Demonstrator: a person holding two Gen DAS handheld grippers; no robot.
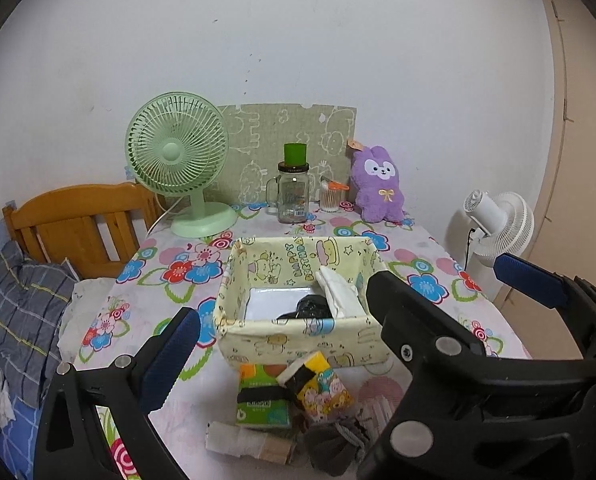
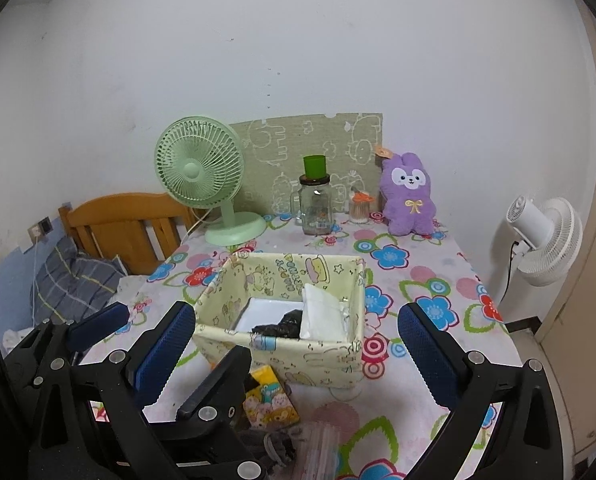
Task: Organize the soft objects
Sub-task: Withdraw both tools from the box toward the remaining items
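A pale yellow cartoon-print fabric basket (image 1: 289, 340) (image 2: 298, 356) stands mid-table. It holds a white tissue pack (image 1: 338, 292) (image 2: 322, 312) leaning on its right wall and a black soft item (image 1: 310, 308) (image 2: 281, 322). In front of it lie a green tissue pack (image 1: 257, 396), a yellow cartoon-print pack (image 1: 322, 388) (image 2: 271, 400), a grey cloth bundle (image 1: 334, 444) and a white roll (image 1: 237, 438). My left gripper (image 1: 293, 344) hangs open and empty above this pile. My right gripper (image 2: 295, 320) is open and empty, close beside the left, near the basket's right side.
A purple plush rabbit (image 1: 378, 188), a green desk fan (image 1: 177, 160), a glass jar with a green cup on top (image 1: 293, 192) and a swab jar (image 1: 332, 196) line the back. A white fan (image 1: 498, 220) stands off the table's right edge, a wooden headboard (image 1: 77, 220) and pillow to the left.
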